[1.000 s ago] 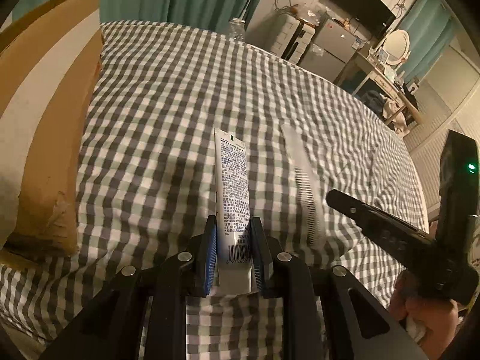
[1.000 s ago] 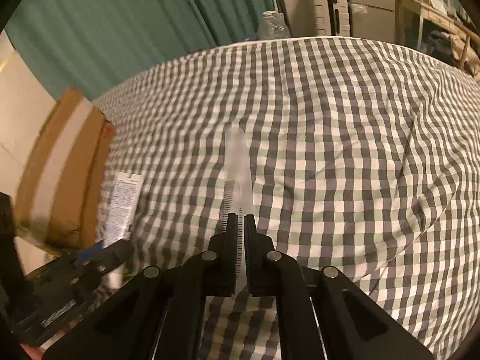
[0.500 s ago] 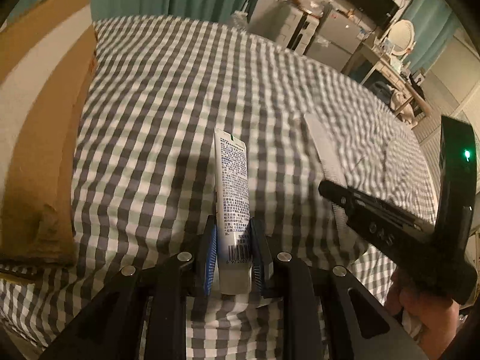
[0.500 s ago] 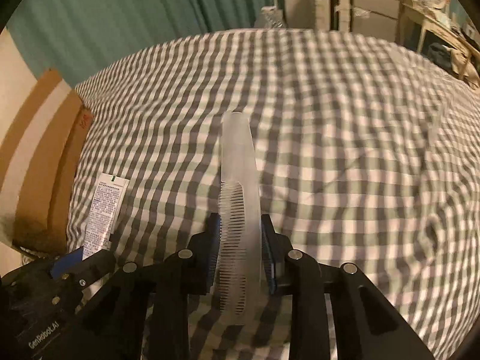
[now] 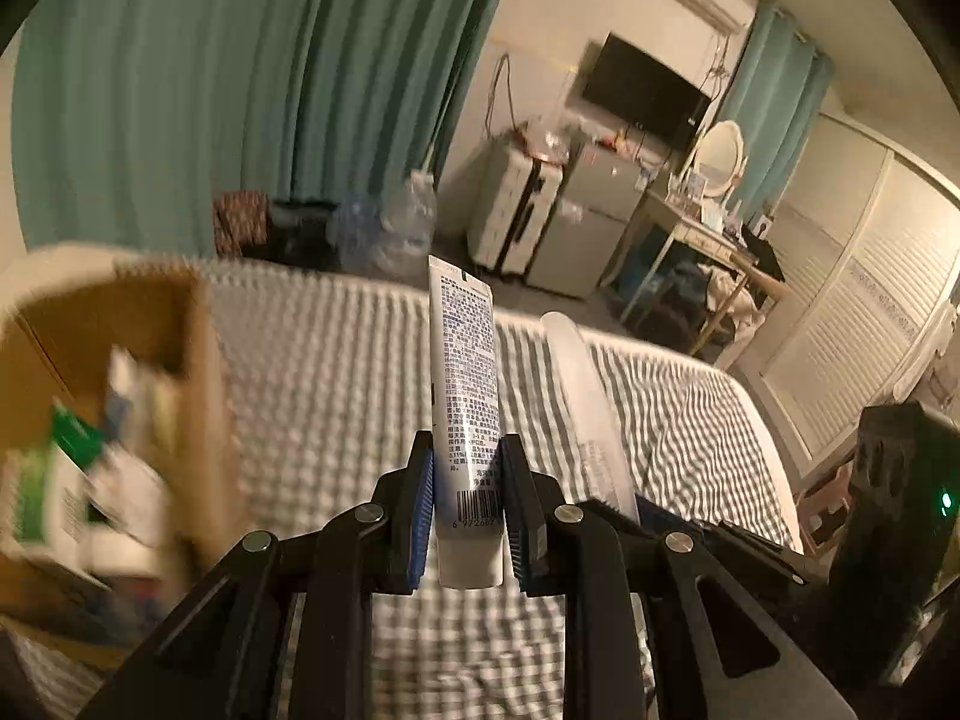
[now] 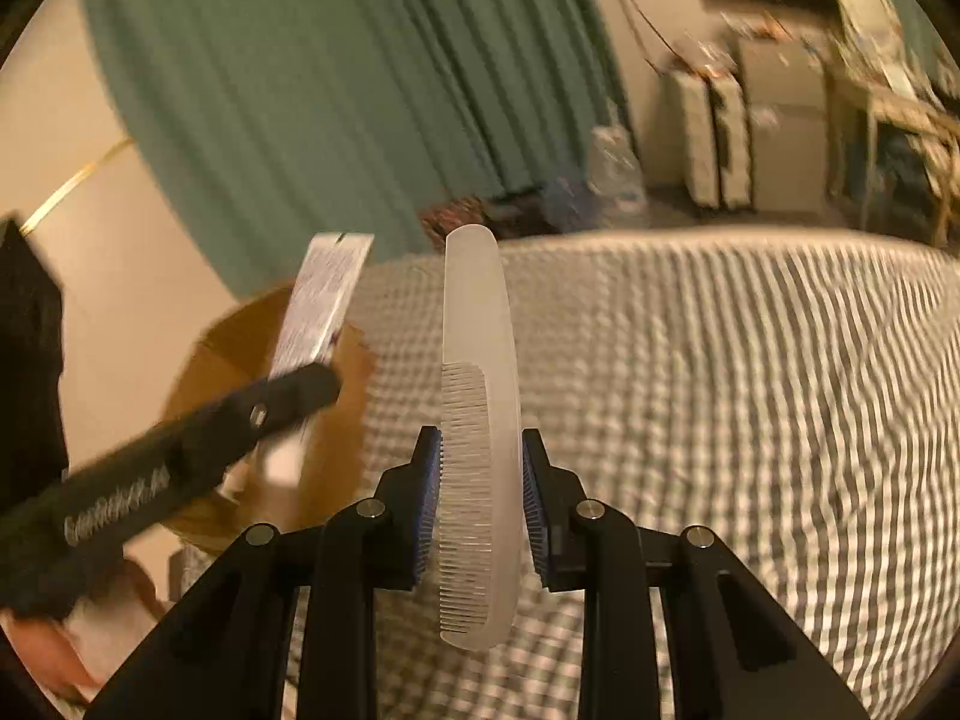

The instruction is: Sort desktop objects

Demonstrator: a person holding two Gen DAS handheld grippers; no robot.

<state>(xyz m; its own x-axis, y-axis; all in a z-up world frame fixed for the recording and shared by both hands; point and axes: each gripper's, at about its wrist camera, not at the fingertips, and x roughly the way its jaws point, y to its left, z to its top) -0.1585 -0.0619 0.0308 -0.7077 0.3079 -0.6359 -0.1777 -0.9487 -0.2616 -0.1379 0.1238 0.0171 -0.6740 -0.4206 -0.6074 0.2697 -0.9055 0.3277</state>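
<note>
My left gripper [image 5: 465,443] is shut on a white tube [image 5: 462,348] with printed text and a barcode, held up off the checked bed cover [image 5: 336,360]. My right gripper [image 6: 480,450] is shut on a translucent white comb [image 6: 477,312], also lifted clear of the bed cover [image 6: 720,390]. In the right wrist view the tube [image 6: 327,294] and a left gripper finger [image 6: 288,390] are at the left, in front of an open cardboard box [image 6: 240,336]. In the left wrist view the comb [image 5: 576,372] is just right of the tube.
The cardboard box [image 5: 198,360] stands at the bed's left edge with blurred green and white packages [image 5: 72,450] inside. Beyond the bed are a teal curtain [image 5: 240,90], water bottles [image 5: 396,228], suitcases [image 5: 510,210], a desk [image 5: 708,240] and a dark screen [image 5: 648,90].
Both grippers have risen off the bed, carrying the tube and the comb. The comb turned flat between the right pads. The views tipped up and the box's inside came into view.
</note>
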